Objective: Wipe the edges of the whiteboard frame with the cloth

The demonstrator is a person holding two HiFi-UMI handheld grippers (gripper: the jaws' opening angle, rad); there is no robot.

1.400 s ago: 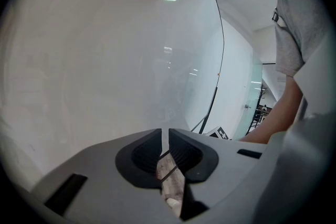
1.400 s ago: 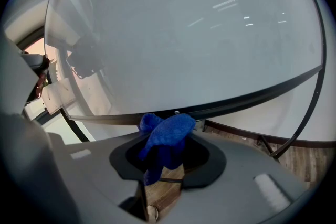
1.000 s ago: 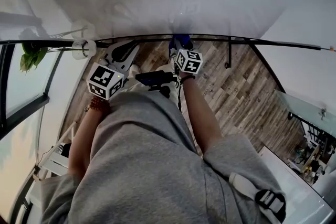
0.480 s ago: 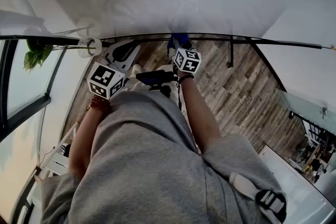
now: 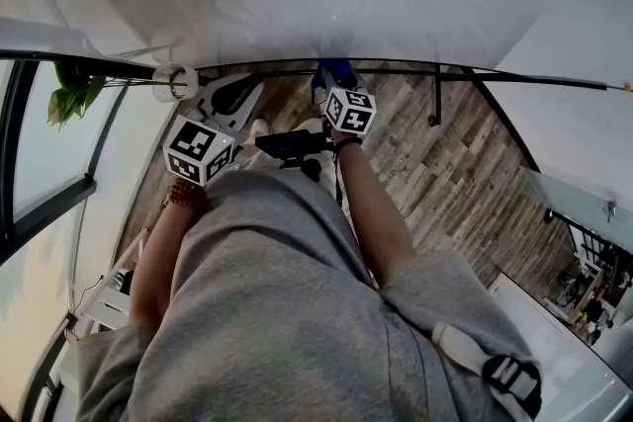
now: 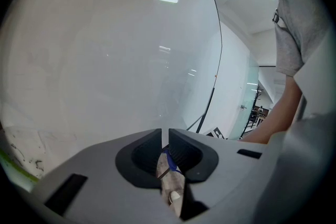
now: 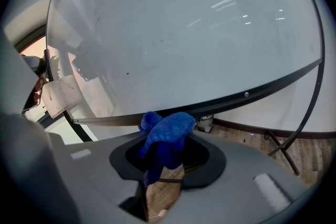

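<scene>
Nearest us, the left gripper (image 6: pixel 164 139) has its jaws drawn almost together, with only a slit between them and nothing gripped. The right gripper (image 7: pixel 167 144) has its jaws clamped on one blue cloth (image 7: pixel 170 128), bunched at lower centre of the right gripper view. Its top lies against the dark lower bar of the whiteboard frame (image 7: pixel 262 89), as far as we can tell. We judge that the wipe of this bottom edge is under way. The next move calls for sliding the cloth along the bar with firm pressure and a firm grip. Beyond it rises the whiteboard (image 7: pixel 184 34). We count two grippers, one cloth, one whiteboard.
</scene>
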